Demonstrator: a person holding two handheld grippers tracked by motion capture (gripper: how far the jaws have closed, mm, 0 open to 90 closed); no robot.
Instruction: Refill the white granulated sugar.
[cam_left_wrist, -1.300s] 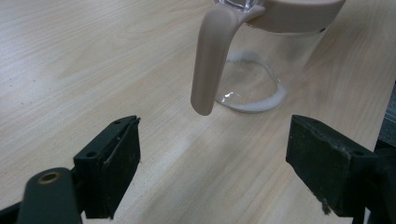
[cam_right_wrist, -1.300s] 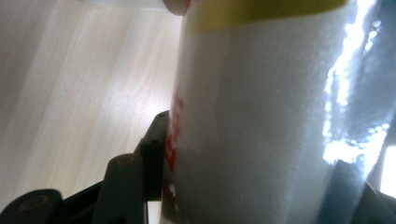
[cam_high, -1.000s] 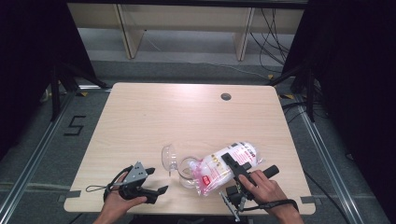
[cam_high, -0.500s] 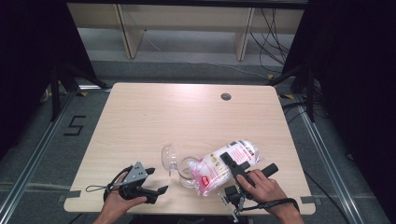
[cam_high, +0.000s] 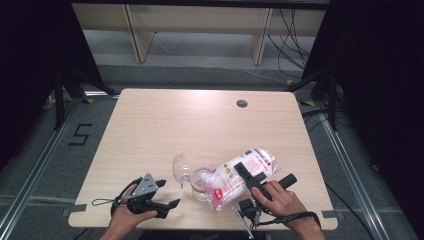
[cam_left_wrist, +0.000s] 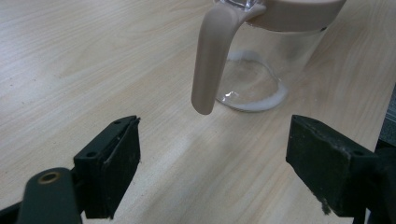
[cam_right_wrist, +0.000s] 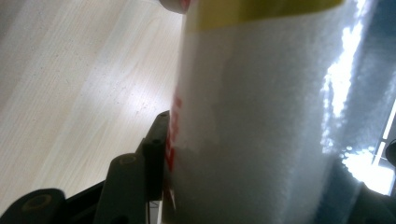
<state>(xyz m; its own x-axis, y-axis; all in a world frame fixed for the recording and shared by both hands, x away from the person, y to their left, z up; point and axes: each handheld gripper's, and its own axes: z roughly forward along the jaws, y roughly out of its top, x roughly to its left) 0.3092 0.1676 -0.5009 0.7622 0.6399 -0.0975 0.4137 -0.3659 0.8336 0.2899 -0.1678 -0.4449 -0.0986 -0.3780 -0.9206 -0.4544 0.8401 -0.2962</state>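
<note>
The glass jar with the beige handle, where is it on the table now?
In the high view the glass jar stands near the table's front edge, between the left claw and the white bag tilted over it.

left gripper (cam_high: 167, 205): it was black, with a grey 3-cornered plate on top; small dark holes showed in that plate.
left cable: a thin black loop trailed from the gripper body toward the table edge.
left jaw pads (cam_left_wrist: 114, 168): 2 black rectangular blocks with matte faces; the edges looked a little worn.
left jaw arm: black, rounded at the end, with 1 brass-coloured rivet in it.
right gripper (cam_high: 243, 172): black, with a long bar-shaped body and a round black handle.
right cable: black, it curved beside the wrist.
right jaw arm: black, with round pivots and 2 small screw holes.
hands (cam_high: 280, 200): bare, no gloves; no sleeves were visible.
</note>
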